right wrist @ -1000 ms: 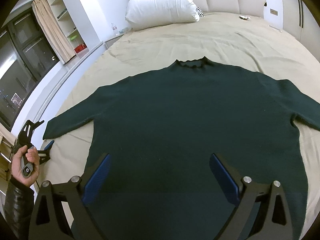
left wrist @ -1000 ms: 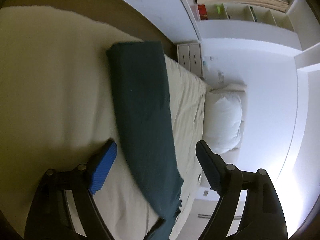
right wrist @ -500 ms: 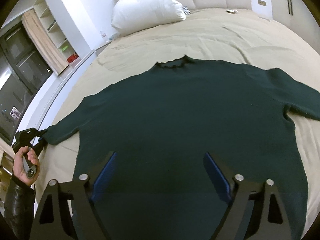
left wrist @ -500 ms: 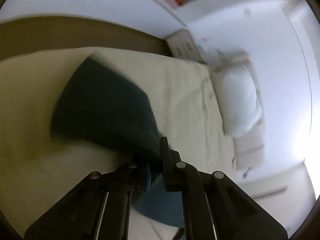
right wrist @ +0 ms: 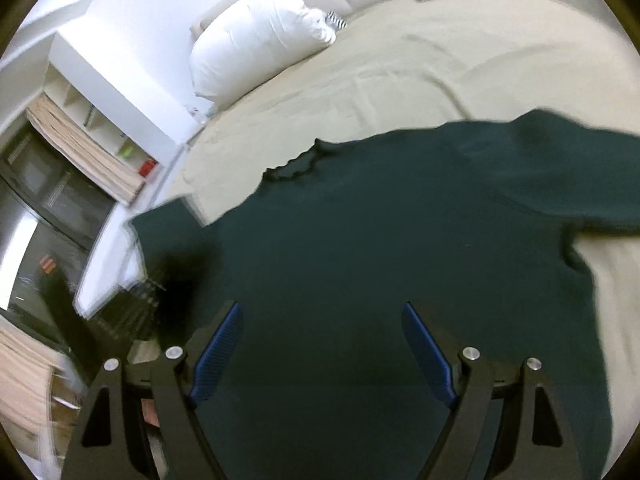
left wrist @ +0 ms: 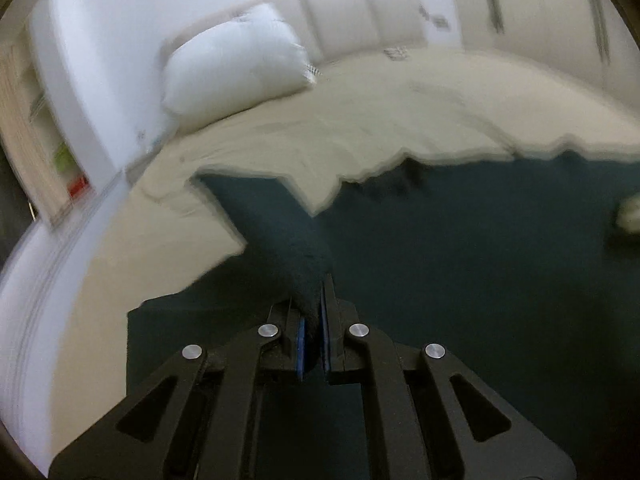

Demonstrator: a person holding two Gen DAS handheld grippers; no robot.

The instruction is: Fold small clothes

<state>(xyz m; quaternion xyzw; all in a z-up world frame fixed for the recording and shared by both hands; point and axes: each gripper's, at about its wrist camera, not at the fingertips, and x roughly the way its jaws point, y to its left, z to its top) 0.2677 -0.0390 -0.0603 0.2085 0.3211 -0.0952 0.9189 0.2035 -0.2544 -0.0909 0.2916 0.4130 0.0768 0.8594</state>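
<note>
Left gripper (left wrist: 313,336): jaws clamped on the sleeve (left wrist: 280,236) cuff, now swung in off the bed's (left wrist: 400,120) left edge over the sweater (right wrist: 380,260).
Right gripper (right wrist: 322,354): jaws wide, empty, above the hem.
Sweater: flat mid-bed, collar toward the pillow (right wrist: 256,36).
Meaning: first sleeve fold underway.

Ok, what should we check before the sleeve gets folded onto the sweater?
1. Left gripper shut on the sleeve: ok.
2. Sleeve lifted over the sweater body: ok.
3. Right gripper open, nothing between its pads: ok.
4. Sweater body flat on the bed: cannot tell, picture is blurred.
5. Other sleeve spread out to the side: ok.
6. Pillow apart from the sweater: ok.
</note>
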